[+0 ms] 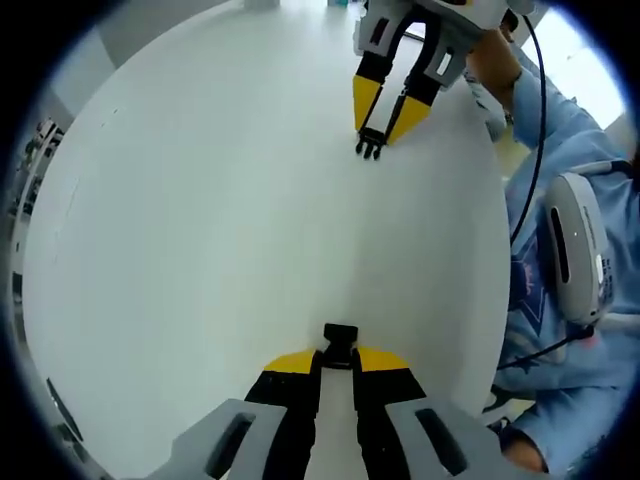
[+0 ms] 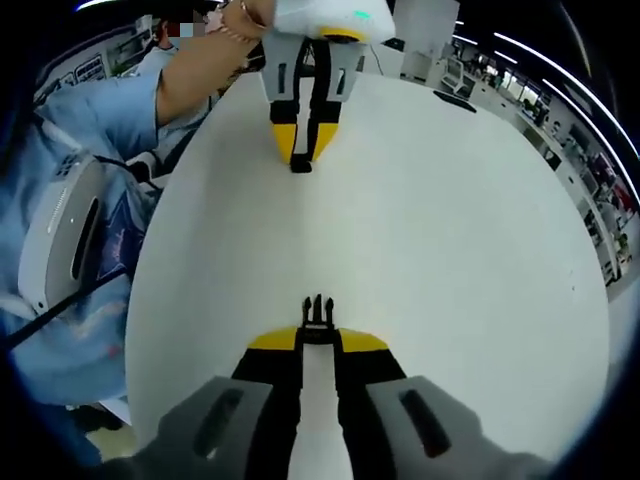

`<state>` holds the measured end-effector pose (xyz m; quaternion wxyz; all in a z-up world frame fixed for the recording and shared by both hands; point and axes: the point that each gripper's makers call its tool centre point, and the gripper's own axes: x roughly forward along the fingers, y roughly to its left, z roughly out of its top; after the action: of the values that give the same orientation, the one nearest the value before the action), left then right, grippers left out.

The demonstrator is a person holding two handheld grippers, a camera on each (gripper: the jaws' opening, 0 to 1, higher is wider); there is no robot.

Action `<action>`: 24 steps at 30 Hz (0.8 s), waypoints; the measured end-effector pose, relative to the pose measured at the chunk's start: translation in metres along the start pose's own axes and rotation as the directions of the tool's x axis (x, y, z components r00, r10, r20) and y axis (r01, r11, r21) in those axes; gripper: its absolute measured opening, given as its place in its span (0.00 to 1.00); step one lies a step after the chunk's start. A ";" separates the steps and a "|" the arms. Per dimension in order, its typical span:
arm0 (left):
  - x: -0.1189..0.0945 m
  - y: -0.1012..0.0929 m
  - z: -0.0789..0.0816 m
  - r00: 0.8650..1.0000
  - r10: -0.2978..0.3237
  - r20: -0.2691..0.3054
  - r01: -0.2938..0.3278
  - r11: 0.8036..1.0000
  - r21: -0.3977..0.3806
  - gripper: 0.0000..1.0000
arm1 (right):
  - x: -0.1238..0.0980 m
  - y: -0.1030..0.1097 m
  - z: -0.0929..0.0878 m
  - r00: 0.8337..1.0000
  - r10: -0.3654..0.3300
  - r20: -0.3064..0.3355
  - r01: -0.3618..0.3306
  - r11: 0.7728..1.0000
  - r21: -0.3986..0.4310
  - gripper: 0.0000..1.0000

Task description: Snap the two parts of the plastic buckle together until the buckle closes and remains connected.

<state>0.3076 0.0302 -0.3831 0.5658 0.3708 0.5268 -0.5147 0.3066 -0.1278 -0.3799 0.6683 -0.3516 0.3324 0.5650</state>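
Currently unjoined: the halves sit well apart over the white table point(image 1: 200, 250).

Left gripper view: left gripper point(image 1: 339, 362) jaws nearly closed, pinching the socket half point(image 1: 340, 340); the right gripper point(image 1: 383, 125) opposite carries the pronged half point(image 1: 370, 149).

Right gripper view: right gripper jaws nearly closed on the pronged half; alignment and snapping remain.

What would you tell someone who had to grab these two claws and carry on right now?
Left claw: shut on the socket half of the buckle.
Right claw: shut on the pronged half.
Both halves are held above the white table, facing each other with a clear gap between them.
Done: each half picked up and roughly pointed at the other.
Left: bring them together, line the prongs up with the socket, push until it snaps shut.
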 end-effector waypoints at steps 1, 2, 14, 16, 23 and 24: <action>0.000 0.000 0.000 1.000 -0.005 0.007 0.005 1.000 0.002 0.11 | 0.000 0.000 0.000 1.000 0.002 0.001 -0.002 1.000 -0.008 0.12; 0.000 0.000 0.000 1.000 -0.007 0.012 0.007 1.000 0.007 0.11 | 0.000 0.000 0.001 1.000 0.003 0.002 -0.003 1.000 -0.010 0.12; 0.001 -0.005 0.009 0.998 -0.005 0.056 0.001 0.998 0.069 0.11 | 0.002 0.000 0.006 1.000 0.014 0.009 -0.013 0.999 -0.036 0.11; 0.001 -0.005 0.011 0.998 -0.005 0.062 0.000 0.997 0.074 0.11 | 0.003 0.001 0.007 1.000 0.015 0.013 -0.014 0.999 -0.038 0.11; 0.004 -0.010 0.026 0.995 -0.004 0.098 -0.005 0.996 0.089 0.11 | 0.005 0.003 0.014 1.000 0.021 0.021 -0.020 0.998 -0.055 0.11; 0.004 -0.011 0.028 0.995 -0.003 0.103 -0.007 0.996 0.093 0.11 | 0.006 0.003 0.015 0.999 0.023 0.023 -0.022 0.998 -0.058 0.11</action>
<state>0.3030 0.0006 -0.3811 0.5748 0.3704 0.4717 -0.5566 0.3047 -0.1119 -0.3769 0.6554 -0.3603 0.3120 0.5859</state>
